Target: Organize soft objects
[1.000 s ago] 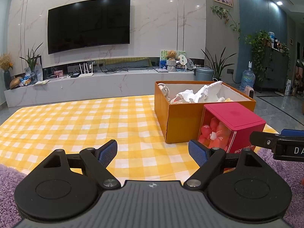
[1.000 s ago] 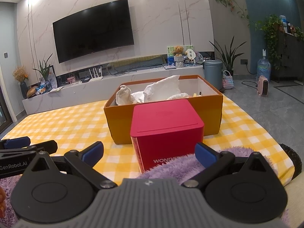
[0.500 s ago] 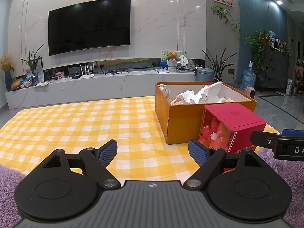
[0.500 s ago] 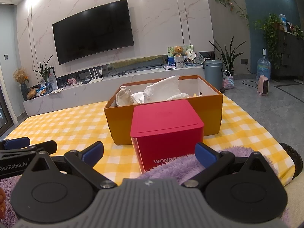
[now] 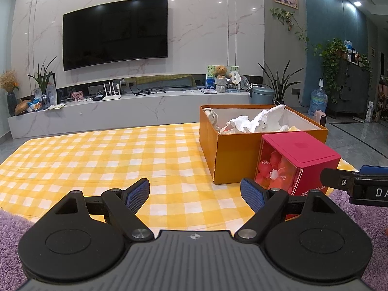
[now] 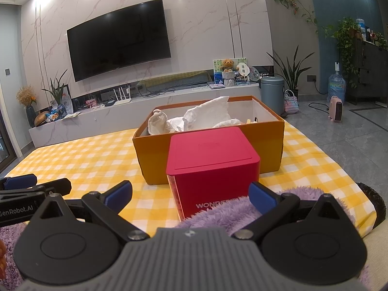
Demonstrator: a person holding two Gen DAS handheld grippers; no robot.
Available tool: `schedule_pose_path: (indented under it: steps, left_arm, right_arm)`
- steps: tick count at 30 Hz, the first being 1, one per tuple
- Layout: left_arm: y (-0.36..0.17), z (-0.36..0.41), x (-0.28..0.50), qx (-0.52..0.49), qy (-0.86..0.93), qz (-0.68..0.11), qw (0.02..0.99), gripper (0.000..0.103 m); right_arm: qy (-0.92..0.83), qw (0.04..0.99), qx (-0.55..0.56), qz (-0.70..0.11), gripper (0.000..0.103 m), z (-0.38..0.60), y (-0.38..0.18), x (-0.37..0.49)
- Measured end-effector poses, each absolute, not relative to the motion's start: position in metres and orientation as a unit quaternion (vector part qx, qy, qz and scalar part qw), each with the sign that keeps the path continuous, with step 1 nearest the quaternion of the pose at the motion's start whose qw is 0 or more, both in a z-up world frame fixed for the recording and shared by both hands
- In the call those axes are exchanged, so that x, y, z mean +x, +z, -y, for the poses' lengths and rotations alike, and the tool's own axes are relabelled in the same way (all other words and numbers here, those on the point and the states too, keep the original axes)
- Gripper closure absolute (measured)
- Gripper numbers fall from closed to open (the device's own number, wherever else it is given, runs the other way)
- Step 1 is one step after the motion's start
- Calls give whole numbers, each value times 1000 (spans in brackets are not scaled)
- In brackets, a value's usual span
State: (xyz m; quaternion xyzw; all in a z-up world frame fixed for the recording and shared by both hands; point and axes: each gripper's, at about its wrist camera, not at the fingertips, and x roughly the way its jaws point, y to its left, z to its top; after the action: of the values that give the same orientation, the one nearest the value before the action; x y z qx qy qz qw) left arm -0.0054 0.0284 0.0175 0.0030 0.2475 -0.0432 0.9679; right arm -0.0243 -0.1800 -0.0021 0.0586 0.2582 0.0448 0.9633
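An orange cardboard box (image 5: 232,160) (image 6: 150,155) stands on the yellow checked cloth (image 5: 97,160) and holds white soft items (image 5: 257,121) (image 6: 206,115). A red box (image 5: 300,150) (image 6: 211,150) stands in front of it, with red soft pieces (image 5: 274,169) showing through its clear side. A purple fluffy cloth (image 6: 230,213) (image 5: 363,213) lies at the near edge. My left gripper (image 5: 195,192) is open and empty, left of the red box. My right gripper (image 6: 190,195) is open and empty, just before the red box and above the purple cloth.
The table's right edge drops to a grey tiled floor (image 6: 339,140). A low marble TV bench (image 5: 97,114) with a wall TV (image 5: 114,29) lies beyond the table. The other gripper's finger shows at the right of the left wrist view (image 5: 351,184).
Both views have shifted very slightly; the grippers stay open and nothing on the table has moved.
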Motion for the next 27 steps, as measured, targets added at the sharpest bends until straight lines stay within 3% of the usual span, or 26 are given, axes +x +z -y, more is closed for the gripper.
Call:
schedule_pose_path:
  steps: [27]
  left_arm:
    - [22, -35, -2, 11, -38, -243, 969, 4]
  right_arm:
    - [45, 963, 60, -259, 3, 180, -2, -25]
